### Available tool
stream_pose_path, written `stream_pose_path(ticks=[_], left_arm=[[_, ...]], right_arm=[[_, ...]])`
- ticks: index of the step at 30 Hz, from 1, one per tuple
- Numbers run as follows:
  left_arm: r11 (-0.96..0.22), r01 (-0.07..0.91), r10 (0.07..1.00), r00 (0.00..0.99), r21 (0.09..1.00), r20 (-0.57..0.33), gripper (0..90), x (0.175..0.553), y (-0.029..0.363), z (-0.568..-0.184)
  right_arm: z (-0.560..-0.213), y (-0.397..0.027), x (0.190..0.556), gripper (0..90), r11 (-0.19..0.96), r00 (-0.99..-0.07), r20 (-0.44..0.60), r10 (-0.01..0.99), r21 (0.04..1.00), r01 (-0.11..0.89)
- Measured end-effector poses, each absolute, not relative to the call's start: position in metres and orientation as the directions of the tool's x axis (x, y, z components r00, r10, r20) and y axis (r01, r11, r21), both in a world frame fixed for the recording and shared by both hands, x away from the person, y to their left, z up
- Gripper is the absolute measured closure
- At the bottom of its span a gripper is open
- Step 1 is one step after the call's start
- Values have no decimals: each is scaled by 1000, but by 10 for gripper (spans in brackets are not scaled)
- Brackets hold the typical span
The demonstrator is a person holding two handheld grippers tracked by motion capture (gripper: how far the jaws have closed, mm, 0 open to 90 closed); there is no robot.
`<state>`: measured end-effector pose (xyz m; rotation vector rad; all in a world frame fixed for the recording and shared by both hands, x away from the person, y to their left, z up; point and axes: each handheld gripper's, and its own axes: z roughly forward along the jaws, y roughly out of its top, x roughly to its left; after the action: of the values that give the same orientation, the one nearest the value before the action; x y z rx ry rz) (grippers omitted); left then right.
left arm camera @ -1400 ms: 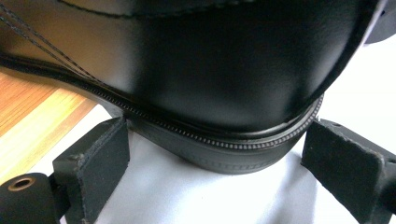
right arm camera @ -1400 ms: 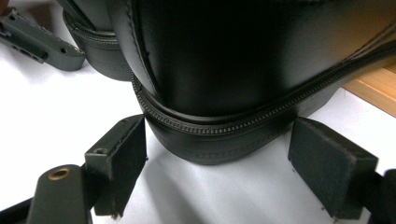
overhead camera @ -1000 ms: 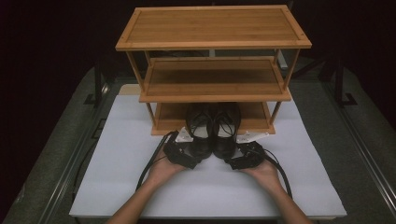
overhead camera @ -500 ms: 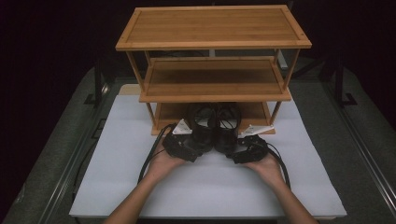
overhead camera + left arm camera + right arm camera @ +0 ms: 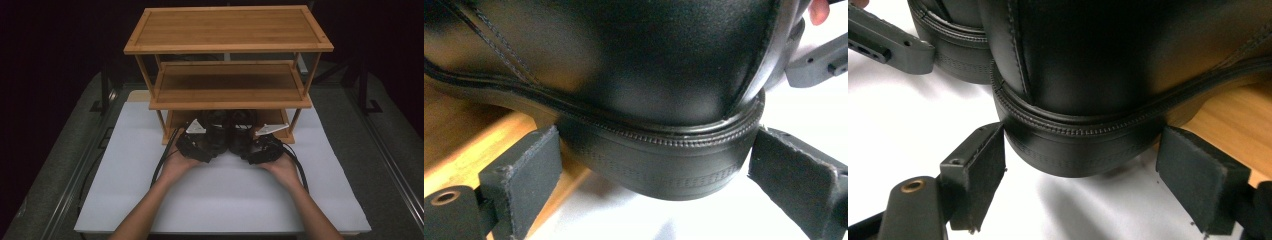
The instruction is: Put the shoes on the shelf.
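I see a wooden rack [image 5: 227,92] standing on a white mat [image 5: 220,200]. Two black shoes sit side by side at the rack's bottom shelf, heels sticking out over the mat. My left gripper [image 5: 651,170] straddles the left shoe's heel [image 5: 664,160], jaws spread. My right gripper [image 5: 1080,175] likewise brackets the right shoe's heel [image 5: 1073,150], unclenched.

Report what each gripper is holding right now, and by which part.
Nothing is clamped yet. The left gripper and right gripper are open, fingers flanking the heels of the left shoe and right shoe.
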<state>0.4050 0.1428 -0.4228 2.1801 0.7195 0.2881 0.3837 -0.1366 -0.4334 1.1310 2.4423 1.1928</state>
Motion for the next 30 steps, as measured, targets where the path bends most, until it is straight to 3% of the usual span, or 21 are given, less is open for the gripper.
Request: stream_pose_path(ticks=[20, 30], left_arm=[[-480, 437, 634, 772, 761, -43, 62, 448, 135, -431], [-504, 458, 652, 758, 732, -26, 53, 461, 130, -443]], right_arm=[[-433, -132, 424, 196, 370, -646, 93, 758, 754, 543], [-442, -124, 438, 194, 418, -635, 23, 772, 734, 535]])
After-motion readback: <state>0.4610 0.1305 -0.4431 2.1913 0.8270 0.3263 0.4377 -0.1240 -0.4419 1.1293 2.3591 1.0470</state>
